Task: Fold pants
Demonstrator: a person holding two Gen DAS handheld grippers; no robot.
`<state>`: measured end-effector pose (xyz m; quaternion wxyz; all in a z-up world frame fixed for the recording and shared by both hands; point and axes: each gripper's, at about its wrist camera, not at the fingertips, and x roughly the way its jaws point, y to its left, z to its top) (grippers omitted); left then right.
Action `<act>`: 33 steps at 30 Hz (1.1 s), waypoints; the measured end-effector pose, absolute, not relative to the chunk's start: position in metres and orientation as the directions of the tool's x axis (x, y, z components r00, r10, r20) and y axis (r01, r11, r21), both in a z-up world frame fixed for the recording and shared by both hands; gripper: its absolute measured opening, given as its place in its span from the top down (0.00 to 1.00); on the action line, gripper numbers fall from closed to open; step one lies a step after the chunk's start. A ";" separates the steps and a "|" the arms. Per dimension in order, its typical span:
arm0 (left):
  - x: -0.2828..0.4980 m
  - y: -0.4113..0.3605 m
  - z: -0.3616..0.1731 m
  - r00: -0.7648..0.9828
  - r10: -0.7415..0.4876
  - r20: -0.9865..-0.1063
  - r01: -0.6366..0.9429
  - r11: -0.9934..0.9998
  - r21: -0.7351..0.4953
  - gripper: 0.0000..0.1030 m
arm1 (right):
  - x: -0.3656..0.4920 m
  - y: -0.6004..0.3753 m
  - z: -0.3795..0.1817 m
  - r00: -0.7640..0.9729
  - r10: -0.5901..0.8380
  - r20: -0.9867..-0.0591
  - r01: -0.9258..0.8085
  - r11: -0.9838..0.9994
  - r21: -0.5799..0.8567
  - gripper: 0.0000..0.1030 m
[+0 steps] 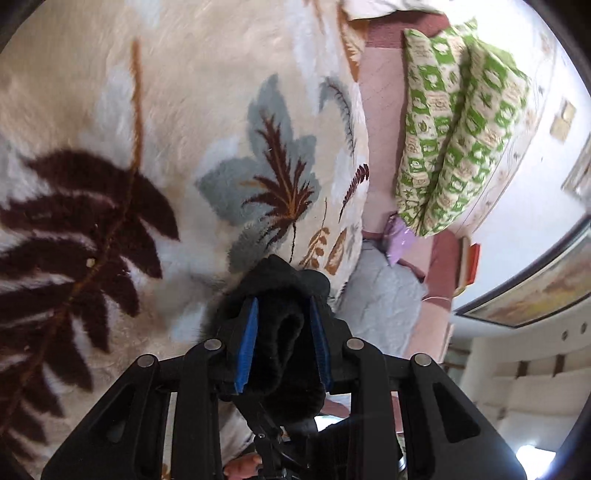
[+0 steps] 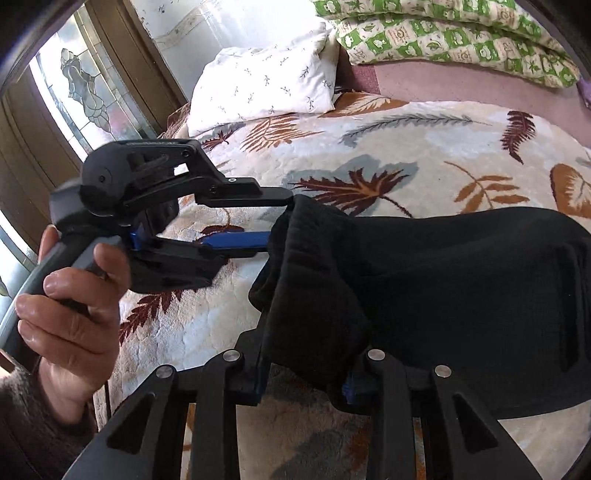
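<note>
One pair of black pants (image 2: 424, 266) is on site, held above a leaf-patterned plush blanket (image 2: 424, 147) covering the bed. Two grippers are engaged. The left gripper (image 2: 275, 218), carried in a person's hand (image 2: 70, 306), pinches a bunched edge of the pants between its blue pads (image 1: 245, 350). The right gripper (image 2: 303, 380) is clamped on a thick fold of the same garment; its fingertips are buried in fabric. The far end of the pants is cut off at the frame edge. One white pillow (image 2: 266, 81) lies at the head of the bed, and one green-checked quilt (image 2: 443, 33) lies folded on the pink sheet (image 2: 443, 79). A stained-glass window (image 2: 83, 88) stands beyond.
</note>
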<state>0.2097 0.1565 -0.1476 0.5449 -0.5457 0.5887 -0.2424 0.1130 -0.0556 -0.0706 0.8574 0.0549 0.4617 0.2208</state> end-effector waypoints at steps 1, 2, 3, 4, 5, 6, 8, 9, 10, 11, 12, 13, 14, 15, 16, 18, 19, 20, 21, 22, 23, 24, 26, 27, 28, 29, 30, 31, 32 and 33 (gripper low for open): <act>0.210 0.156 -0.148 0.180 -0.902 -0.393 -0.379 0.305 -0.874 0.76 | 0.113 -0.056 -0.070 0.475 0.433 -0.766 -0.327 0.895 0.304 0.71; 0.210 0.158 -0.145 0.178 -0.894 -0.411 -0.368 0.327 -0.870 0.76 | 0.113 -0.057 -0.070 0.474 0.435 -0.766 -0.329 0.894 0.305 0.71; 0.209 0.160 -0.139 0.180 -0.880 -0.440 -0.350 0.361 -0.864 0.76 | 0.112 -0.057 -0.070 0.475 0.435 -0.765 -0.331 0.894 0.303 0.71; 0.209 0.166 -0.130 0.195 -0.854 -0.482 -0.328 0.407 -0.853 0.76 | 0.111 -0.056 -0.068 0.477 0.439 -0.762 -0.338 0.891 0.302 0.71; 0.207 0.173 -0.120 0.227 -0.816 -0.531 -0.307 0.458 -0.835 0.76 | 0.110 -0.056 -0.066 0.483 0.440 -0.757 -0.346 0.890 0.297 0.71; 0.206 0.178 -0.115 0.252 -0.787 -0.563 -0.293 0.493 -0.819 0.76 | 0.109 -0.057 -0.065 0.487 0.442 -0.753 -0.350 0.889 0.296 0.71; 0.208 0.182 -0.110 0.256 -0.748 -0.612 -0.288 0.545 -0.788 0.64 | 0.108 -0.059 -0.061 0.494 0.456 -0.741 -0.353 0.883 0.308 0.71; 0.209 0.181 -0.113 0.241 -0.756 -0.609 -0.288 0.543 -0.789 0.62 | 0.107 -0.061 -0.059 0.496 0.465 -0.733 -0.353 0.879 0.319 0.72; 0.211 0.176 -0.117 0.216 -0.767 -0.604 -0.286 0.542 -0.791 0.62 | 0.106 -0.065 -0.057 0.503 0.477 -0.721 -0.354 0.874 0.332 0.72; 0.213 0.169 -0.122 0.189 -0.771 -0.608 -0.284 0.550 -0.786 0.62 | 0.105 -0.066 -0.055 0.502 0.483 -0.718 -0.354 0.872 0.339 0.72; 0.214 0.165 -0.124 0.181 -0.773 -0.608 -0.284 0.551 -0.785 0.62 | 0.105 -0.067 -0.055 0.500 0.486 -0.716 -0.352 0.870 0.345 0.72; 0.216 0.160 -0.126 0.178 -0.781 -0.599 -0.287 0.541 -0.790 0.60 | 0.105 -0.068 -0.054 0.497 0.489 -0.717 -0.349 0.869 0.351 0.72; 0.217 0.160 -0.128 0.177 -0.794 -0.582 -0.290 0.523 -0.802 0.56 | 0.104 -0.068 -0.054 0.495 0.488 -0.719 -0.351 0.869 0.349 0.72; 0.218 0.158 -0.130 0.168 -0.819 -0.549 -0.295 0.489 -0.821 0.53 | 0.104 -0.068 -0.054 0.493 0.485 -0.722 -0.356 0.870 0.341 0.72; 0.218 0.155 -0.134 0.145 -0.854 -0.500 -0.307 0.442 -0.843 0.52 | 0.103 -0.067 -0.053 0.493 0.483 -0.724 -0.359 0.871 0.336 0.72; 0.217 0.148 -0.139 0.120 -0.885 -0.450 -0.322 0.394 -0.861 0.51 | 0.103 -0.066 -0.053 0.492 0.481 -0.726 -0.366 0.871 0.328 0.72; 0.215 0.148 -0.138 0.118 -0.888 -0.444 -0.318 0.389 -0.864 0.51 | 0.103 -0.066 -0.054 0.488 0.481 -0.728 -0.370 0.870 0.327 0.72; 0.214 0.148 -0.138 0.112 -0.899 -0.423 -0.320 0.371 -0.872 0.51 | 0.104 -0.066 -0.055 0.484 0.483 -0.730 -0.373 0.868 0.327 0.71; 0.214 0.148 -0.139 0.106 -0.913 -0.393 -0.326 0.342 -0.882 0.50 | 0.105 -0.065 -0.056 0.476 0.487 -0.732 -0.377 0.865 0.330 0.71; 0.214 0.148 -0.138 0.104 -0.919 -0.380 -0.330 0.328 -0.885 0.50 | 0.105 -0.065 -0.057 0.469 0.490 -0.735 -0.382 0.863 0.332 0.69; 0.214 0.148 -0.136 0.104 -0.920 -0.377 -0.328 0.326 -0.887 0.49 | 0.104 -0.065 -0.058 0.466 0.491 -0.736 -0.385 0.861 0.331 0.68; 0.214 0.148 -0.133 0.101 -0.918 -0.383 -0.322 0.334 -0.886 0.49 | 0.103 -0.064 -0.059 0.463 0.489 -0.739 -0.393 0.861 0.324 0.67; 0.215 0.146 -0.127 0.094 -0.911 -0.402 -0.305 0.358 -0.882 0.49 | 0.101 -0.058 -0.059 0.465 0.479 -0.745 -0.415 0.861 0.296 0.60; 0.216 0.144 -0.123 0.089 -0.904 -0.417 -0.294 0.376 -0.879 0.49 | 0.100 -0.054 -0.059 0.466 0.475 -0.746 -0.422 0.861 0.284 0.51; 0.216 0.142 -0.121 0.088 -0.898 -0.432 -0.288 0.392 -0.874 0.49 | 0.099 -0.050 -0.059 0.467 0.467 -0.751 -0.428 0.862 0.271 0.47; 0.217 0.139 -0.118 0.087 -0.889 -0.451 -0.280 0.412 -0.867 0.49 | 0.098 -0.045 -0.060 0.470 0.457 -0.755 -0.437 0.864 0.250 0.41; 0.217 0.138 -0.117 0.086 -0.881 -0.465 -0.273 0.428 -0.861 0.49 | 0.097 -0.037 -0.060 0.477 0.438 -0.762 -0.451 0.866 0.216 0.36; 0.217 0.137 -0.116 0.084 -0.873 -0.481 -0.269 0.445 -0.854 0.47 | 0.096 -0.027 -0.062 0.488 0.398 -0.776 -0.461 0.873 0.158 0.36; 0.217 0.136 -0.116 0.084 -0.867 -0.491 -0.269 0.455 -0.849 0.47 | 0.095 -0.019 -0.063 0.495 0.370 -0.786 -0.467 0.876 0.118 0.35; 0.217 0.135 -0.117 0.080 -0.863 -0.499 -0.271 0.463 -0.844 0.47 | 0.096 -0.012 -0.065 0.503 0.346 -0.792 -0.469 0.879 0.086 0.35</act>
